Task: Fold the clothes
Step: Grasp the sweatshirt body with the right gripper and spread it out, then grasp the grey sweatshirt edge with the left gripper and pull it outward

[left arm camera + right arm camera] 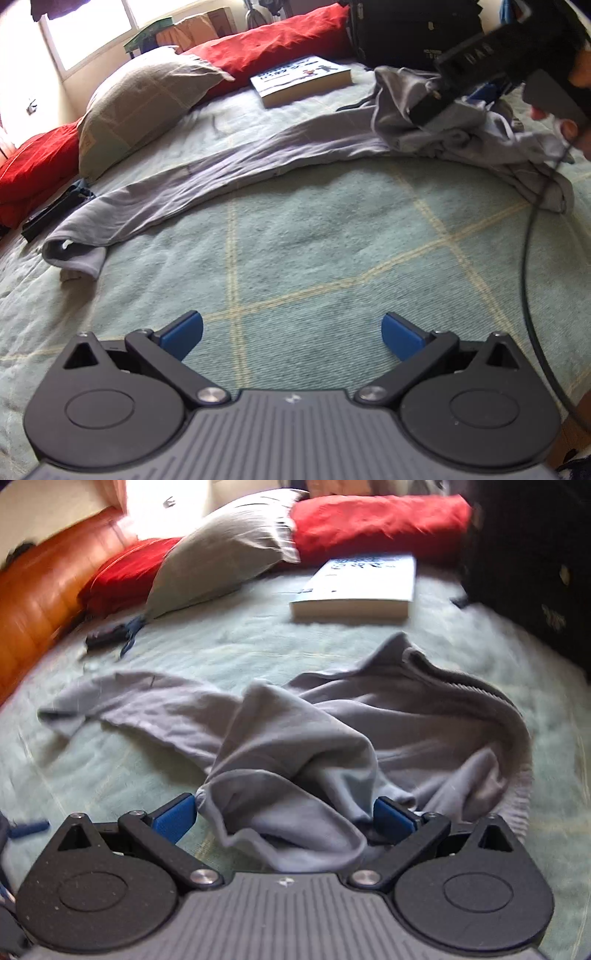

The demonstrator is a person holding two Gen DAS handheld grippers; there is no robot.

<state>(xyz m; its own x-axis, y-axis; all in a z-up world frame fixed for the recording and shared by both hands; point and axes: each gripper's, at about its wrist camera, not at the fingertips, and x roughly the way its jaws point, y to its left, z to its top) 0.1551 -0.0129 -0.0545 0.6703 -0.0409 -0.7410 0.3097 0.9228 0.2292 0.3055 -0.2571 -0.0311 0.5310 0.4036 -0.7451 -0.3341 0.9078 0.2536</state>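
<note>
A grey garment (236, 177) lies crumpled on the green checked bedspread (332, 251). One long part stretches left to a folded end (74, 254), and the bulk is bunched at the far right. My left gripper (291, 334) hovers open over bare bedspread, well short of the cloth, with nothing between its fingers. My right gripper (284, 818) is open, and a thick fold of the grey garment (295, 760) lies between its blue pads (173, 818). A ribbed hem (517, 786) curls at the right. In the left wrist view the right gripper's body (461, 74), held by a hand (570, 129), pokes into the bunched cloth.
A thick book (299, 79) lies at the back of the bed, by a beige pillow (144, 107) and red pillows (269, 44). A black bag (413, 29) stands at the back right. A black cable (524, 280) hangs at the right. A dark strap (107, 635) lies near the wooden side board (33, 602).
</note>
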